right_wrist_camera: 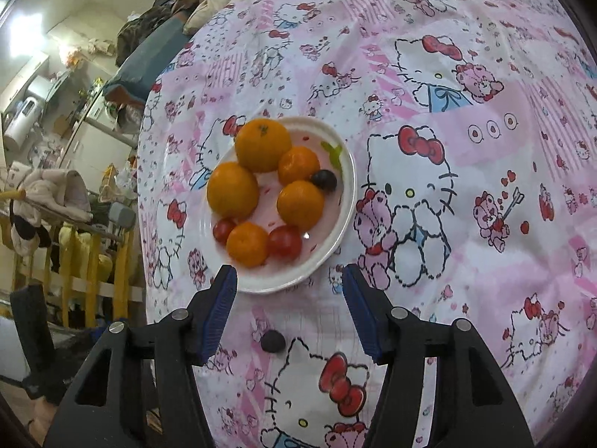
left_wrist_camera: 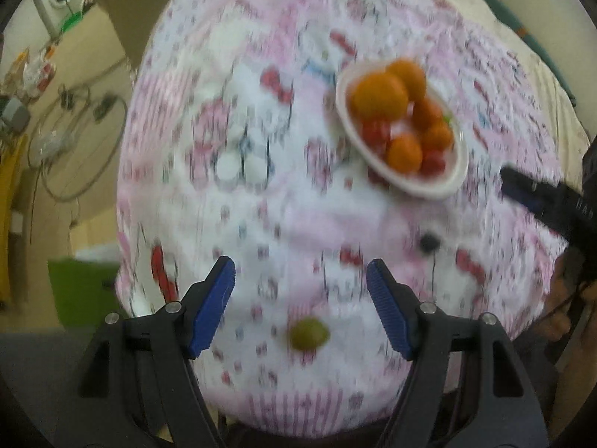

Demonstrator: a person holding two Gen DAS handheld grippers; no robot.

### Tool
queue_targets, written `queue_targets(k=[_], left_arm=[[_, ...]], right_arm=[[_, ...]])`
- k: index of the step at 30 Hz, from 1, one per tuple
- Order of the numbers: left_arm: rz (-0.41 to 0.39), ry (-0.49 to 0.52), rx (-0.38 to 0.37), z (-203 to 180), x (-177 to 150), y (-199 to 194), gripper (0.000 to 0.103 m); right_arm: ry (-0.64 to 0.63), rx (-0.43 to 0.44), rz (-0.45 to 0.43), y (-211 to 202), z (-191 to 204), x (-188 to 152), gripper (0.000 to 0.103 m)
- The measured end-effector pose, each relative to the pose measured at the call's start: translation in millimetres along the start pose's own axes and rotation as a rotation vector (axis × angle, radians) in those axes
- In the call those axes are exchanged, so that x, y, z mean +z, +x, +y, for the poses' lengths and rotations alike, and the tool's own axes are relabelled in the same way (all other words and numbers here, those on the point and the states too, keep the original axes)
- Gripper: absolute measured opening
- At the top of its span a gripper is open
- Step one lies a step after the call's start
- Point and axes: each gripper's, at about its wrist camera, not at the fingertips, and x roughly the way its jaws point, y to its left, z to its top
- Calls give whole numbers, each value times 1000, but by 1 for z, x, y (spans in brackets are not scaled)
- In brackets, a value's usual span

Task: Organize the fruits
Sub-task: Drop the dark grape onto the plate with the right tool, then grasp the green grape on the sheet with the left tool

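The left claw stands about half open, its blue pads well apart and gripping nothing. A green grape lies on the cloth in the gap between the two fingers, low in the left wrist view, touching neither pad. That view is smeared by motion, so fine detail is lost. Further up and to the right sits the plate, and a dark berry lies on the cloth below it, apart from the rim. A dark blue finger of the right claw pokes in from the right edge, just beside the plate.

The right claw is likewise part open and holds nothing. Its fingertips frame the near rim of the plate without touching it. A dark berry rests on the cloth between its fingers, closer to the left pad yet clear of it.

On the plate lie five oranges, the largest at the far side, another large one to its left and three smaller ones nearer. Two red tomatoes sit at the near edge beside the nearest orange, and a second dark berry lies against the right-hand oranges. The patterned pink cloth covers the bench.
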Motion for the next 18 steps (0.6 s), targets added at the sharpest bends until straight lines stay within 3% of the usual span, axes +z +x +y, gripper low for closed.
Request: queue_targets(k=[3, 6, 8, 12, 13, 18], left_arm=[[50, -29, 3, 0, -23, 12, 69], [85, -43, -12, -2, -39, 26, 57], [99, -28, -5, -7, -45, 34, 55], [75, 28, 35, -17, -46, 40, 50], [74, 42, 37, -20, -47, 41, 43], [43, 127, 110, -29, -50, 45, 25]], right_arm=[[5, -4, -5, -3, 0, -5, 61], [19, 12, -4, -4, -1, -8, 61], [9, 12, -8, -4, 1, -8, 61], [3, 26, -10, -4, 4, -6, 61], [1, 31, -12, -6, 5, -7, 61], [-27, 46, -22, -10, 13, -6, 61]])
